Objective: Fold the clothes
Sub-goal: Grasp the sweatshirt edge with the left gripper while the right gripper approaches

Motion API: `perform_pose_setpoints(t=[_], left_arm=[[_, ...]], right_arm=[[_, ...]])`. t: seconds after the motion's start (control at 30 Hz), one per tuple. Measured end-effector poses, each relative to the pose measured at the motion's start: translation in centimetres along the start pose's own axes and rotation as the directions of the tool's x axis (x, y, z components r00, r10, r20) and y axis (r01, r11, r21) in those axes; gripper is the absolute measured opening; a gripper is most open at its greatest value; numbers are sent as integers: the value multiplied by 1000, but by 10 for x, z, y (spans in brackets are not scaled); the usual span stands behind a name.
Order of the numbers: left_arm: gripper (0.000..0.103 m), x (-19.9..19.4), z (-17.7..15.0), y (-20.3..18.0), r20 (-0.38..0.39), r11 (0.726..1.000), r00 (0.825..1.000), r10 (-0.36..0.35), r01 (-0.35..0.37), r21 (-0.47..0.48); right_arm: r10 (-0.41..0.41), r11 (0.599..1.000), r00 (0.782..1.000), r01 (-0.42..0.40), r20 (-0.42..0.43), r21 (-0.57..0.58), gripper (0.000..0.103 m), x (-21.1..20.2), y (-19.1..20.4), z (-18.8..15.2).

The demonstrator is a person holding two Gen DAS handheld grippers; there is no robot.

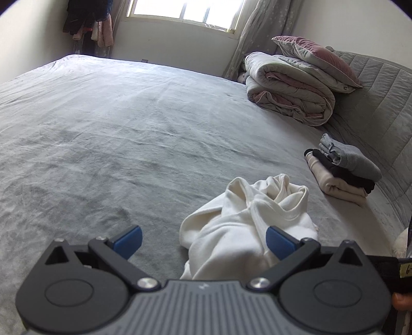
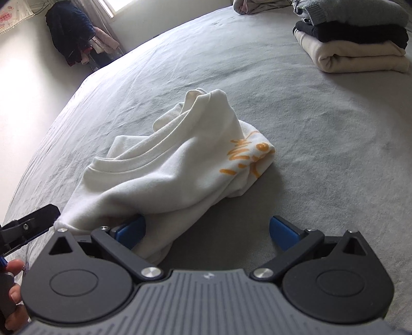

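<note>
the white sweatshirt lies crumpled on the bed, its long axis running from the near left away toward the folded stack. both grippers sit at its near end. the right gripper has its jaws spread wide, left pad touching the hem. the left gripper is spread too, gripping nothing, cloth between its pads.

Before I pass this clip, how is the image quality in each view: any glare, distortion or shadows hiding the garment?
Left wrist view: the window is blown out white, the bed bows with fisheye, and the white sweatshirt stays readable. Right wrist view: the wall at left glares, and the white sweatshirt casts a soft shadow toward the right gripper; its orange print is sharp.
</note>
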State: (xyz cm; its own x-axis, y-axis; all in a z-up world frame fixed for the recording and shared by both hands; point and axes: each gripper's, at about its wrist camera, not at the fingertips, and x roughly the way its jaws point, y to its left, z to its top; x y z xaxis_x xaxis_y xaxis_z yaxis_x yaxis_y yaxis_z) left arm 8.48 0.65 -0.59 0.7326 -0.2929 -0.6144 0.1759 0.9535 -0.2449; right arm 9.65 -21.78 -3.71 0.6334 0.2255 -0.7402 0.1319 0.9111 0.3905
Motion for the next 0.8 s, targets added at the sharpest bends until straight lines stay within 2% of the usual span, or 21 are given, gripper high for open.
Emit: perform_pose_setpoints(t=[0.17,0.4,0.53,0.63,0.8], left_arm=[[102,-11,0,-7,59,998,996,-66,65,20],[102,-20,-2,-23,93,986,983,-160,154,67],[102,-19,-7,-34,71,977,977,-199,192,98],[102,-17,-12,-43,22,961,968,-249,245,130],[102,-5,-20,-48,-55,967,978,-202,208,145]], right_arm=[[19,1000,999,-18,-35,13,103,-7,-3,-3],[-35,999,999,35,-6,7,103,-19,-9,-4],[-50,999,999,50,7,14,103,-22,-10,-4],[-55,998,998,55,13,14,103,-26,-10,0],[-61,998,997,60,38,28,103,-31,-17,5]])
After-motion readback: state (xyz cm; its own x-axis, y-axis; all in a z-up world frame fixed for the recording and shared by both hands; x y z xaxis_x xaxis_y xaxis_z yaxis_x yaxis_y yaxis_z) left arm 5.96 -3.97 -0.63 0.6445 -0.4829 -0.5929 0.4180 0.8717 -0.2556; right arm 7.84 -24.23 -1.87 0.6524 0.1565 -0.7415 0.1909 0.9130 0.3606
